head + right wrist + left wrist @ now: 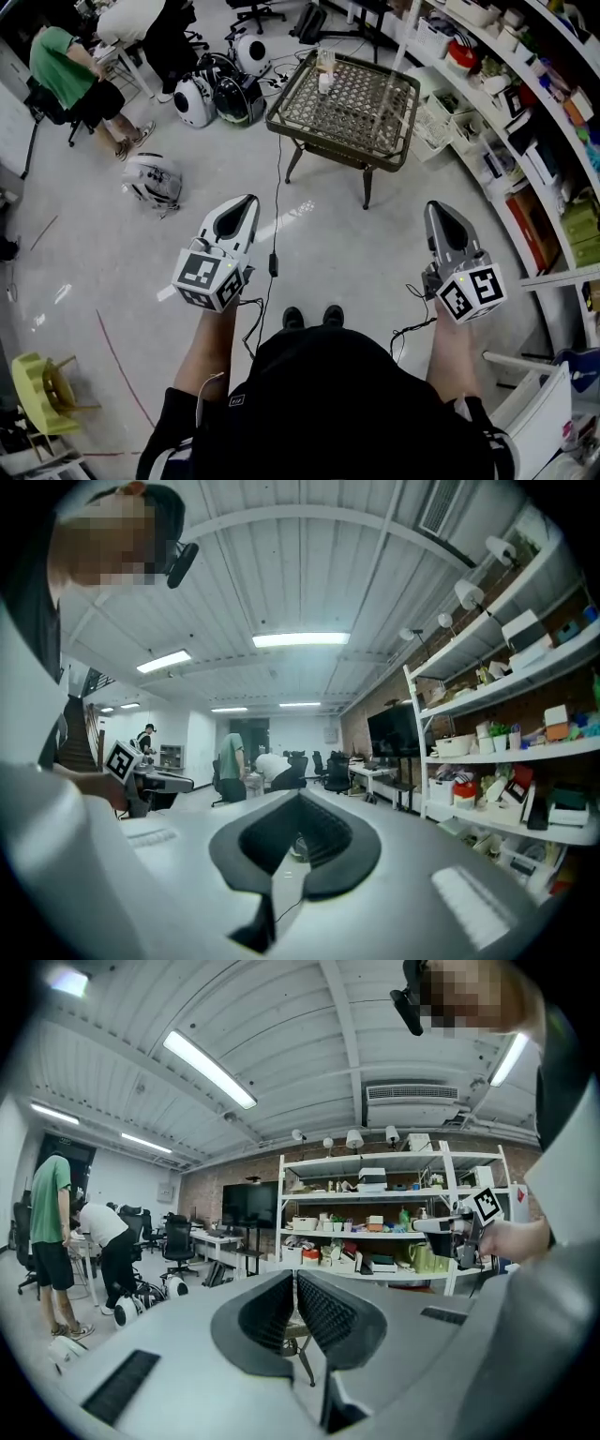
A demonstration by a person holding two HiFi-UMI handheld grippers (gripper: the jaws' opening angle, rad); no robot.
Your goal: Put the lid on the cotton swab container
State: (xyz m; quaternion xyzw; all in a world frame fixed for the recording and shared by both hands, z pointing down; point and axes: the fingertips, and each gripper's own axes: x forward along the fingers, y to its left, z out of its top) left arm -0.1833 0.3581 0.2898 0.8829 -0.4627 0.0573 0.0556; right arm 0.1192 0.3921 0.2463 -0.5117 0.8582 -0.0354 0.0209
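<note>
The cotton swab container stands far out ahead on a wicker table, near the table's far edge, well apart from both grippers. It is small and clear at this range. A small white piece sits just in front of it, too small to tell whether it is the lid.

The left gripper is held low over the floor, pointing forward toward the table. In the left gripper view its jaws are pressed together, with only a thin slit between the ribbed pads and nothing caught there.

The right gripper is held level with it on the other side (beside the long shelves). In the right gripper view its jaws meet at the tips and hold nothing.
</note>
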